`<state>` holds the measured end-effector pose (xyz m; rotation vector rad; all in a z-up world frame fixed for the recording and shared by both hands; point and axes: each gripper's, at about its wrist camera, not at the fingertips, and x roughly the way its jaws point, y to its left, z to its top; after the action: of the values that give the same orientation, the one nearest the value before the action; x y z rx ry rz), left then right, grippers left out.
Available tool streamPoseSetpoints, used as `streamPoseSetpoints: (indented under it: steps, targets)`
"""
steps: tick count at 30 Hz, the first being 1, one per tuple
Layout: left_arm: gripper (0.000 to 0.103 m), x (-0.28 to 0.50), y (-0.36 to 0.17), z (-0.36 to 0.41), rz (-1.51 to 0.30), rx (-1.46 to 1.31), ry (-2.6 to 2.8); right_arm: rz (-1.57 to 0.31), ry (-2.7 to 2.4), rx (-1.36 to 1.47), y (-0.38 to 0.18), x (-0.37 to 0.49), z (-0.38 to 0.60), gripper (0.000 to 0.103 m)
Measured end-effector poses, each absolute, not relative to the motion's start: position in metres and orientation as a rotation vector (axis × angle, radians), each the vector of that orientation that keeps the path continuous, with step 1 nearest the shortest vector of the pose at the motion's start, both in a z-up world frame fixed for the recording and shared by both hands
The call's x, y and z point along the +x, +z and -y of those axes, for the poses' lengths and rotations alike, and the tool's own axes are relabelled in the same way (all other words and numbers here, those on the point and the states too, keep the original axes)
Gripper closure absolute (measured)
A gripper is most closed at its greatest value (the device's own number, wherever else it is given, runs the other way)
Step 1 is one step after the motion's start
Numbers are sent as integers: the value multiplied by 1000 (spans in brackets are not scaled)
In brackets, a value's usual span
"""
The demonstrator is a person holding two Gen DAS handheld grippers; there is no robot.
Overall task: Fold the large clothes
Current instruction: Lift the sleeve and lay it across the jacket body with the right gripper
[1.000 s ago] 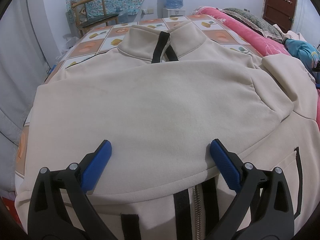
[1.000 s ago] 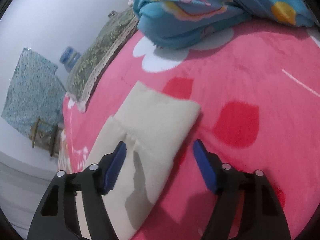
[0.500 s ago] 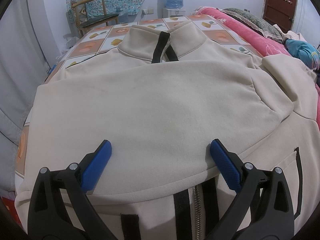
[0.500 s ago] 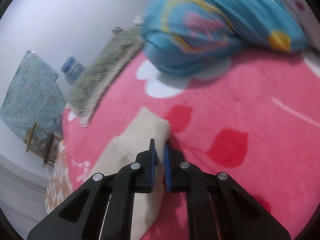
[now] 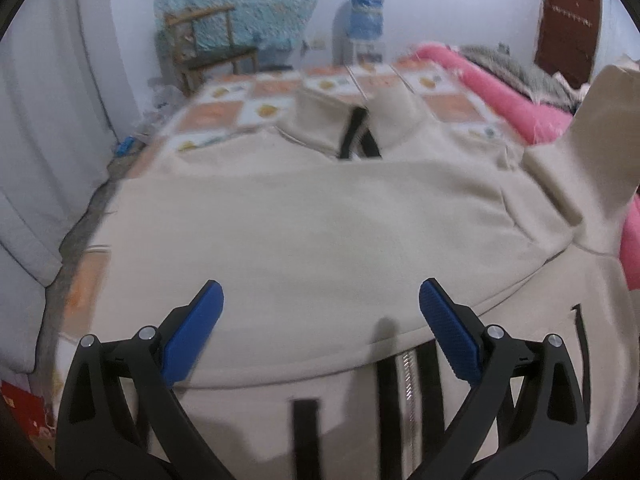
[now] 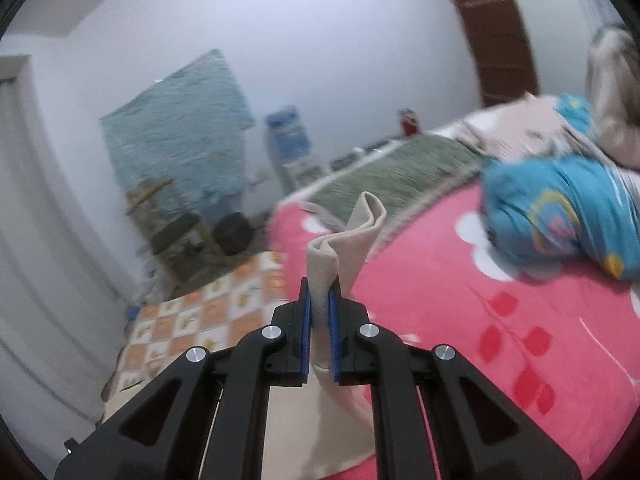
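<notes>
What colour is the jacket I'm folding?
Beige, with black zipper trim; the jacket shows best in the left wrist view.

The jacket (image 5: 304,216) runs off the bottom edge below the left gripper's fingers (image 5: 192,332). Its raised sleeve (image 5: 600,136), far right of them, is cut by the frame and smeared. Between the right gripper's fingers (image 6: 306,332) the cuff (image 6: 344,248) is partly hidden; beyond, the room blurs.

The left gripper (image 5: 320,312) points downward with its jaws spread wide, nothing between them. The right gripper (image 6: 319,324) points toward 12 o'clock, jaws clamped together.
</notes>
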<state>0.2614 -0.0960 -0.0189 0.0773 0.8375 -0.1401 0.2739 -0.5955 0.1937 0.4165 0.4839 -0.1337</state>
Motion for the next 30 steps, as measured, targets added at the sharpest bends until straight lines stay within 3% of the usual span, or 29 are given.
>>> streamPoseSetpoints:
  steps: [2,4,11,13,16,24,30]
  targets:
    - [9,254,-11,82,-815,63,-120,-471,-93,394,207,273,572,95]
    - [22,250,-7,70,-812,54,-107,-462,-47,371,219,274,545,95]
    - [46,262,-30,31,-916,-4,-137,-462,75,322,235,286,457,95]
    - [61,266,-42,25,-964,-13,-137,-460,120,315,237,291,430,95]
    - [69,260,-41,17,-958,-28,-153,-456,191,296,236,294,387,95]
    - [74,220,-1,-36,-874,-190,-269,-529,408,192,203,304,264,95]
    - [74,204,12,-68,-853,-304,-360,-700,572,-16,133,303,156,93]
